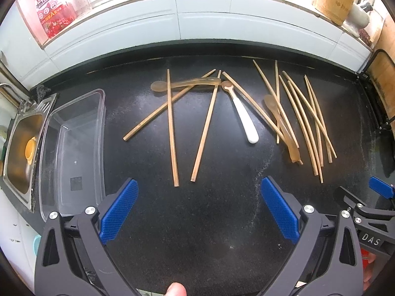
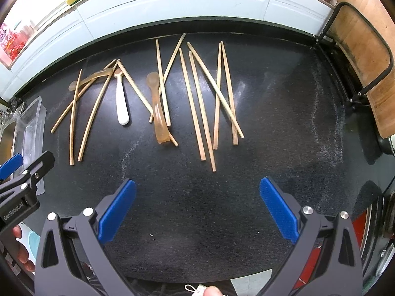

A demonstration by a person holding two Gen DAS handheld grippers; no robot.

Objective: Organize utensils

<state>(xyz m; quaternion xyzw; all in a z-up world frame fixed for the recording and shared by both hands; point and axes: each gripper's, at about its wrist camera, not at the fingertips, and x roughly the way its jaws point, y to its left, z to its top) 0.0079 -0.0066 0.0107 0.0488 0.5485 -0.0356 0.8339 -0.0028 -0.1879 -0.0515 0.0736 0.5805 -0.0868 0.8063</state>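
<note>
Your left claw (image 1: pixel 198 211) and right claw (image 2: pixel 197 211) both gape wide, empty, hovering above the bench (image 1: pixel 209 222) short of the chopsticks (image 2: pixel 195 103).

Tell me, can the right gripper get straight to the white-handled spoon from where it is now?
Probably yes. The right gripper is open above bare counter, and the white-handled spoon lies apart from the chopsticks along its handle, with nothing between.

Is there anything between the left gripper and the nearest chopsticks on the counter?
Nothing visible. The left gripper hangs open over bare black countertop, and the two nearest chopsticks lie just ahead of its fingertips. The clear plastic container sits off to the left, outside that path.
</note>
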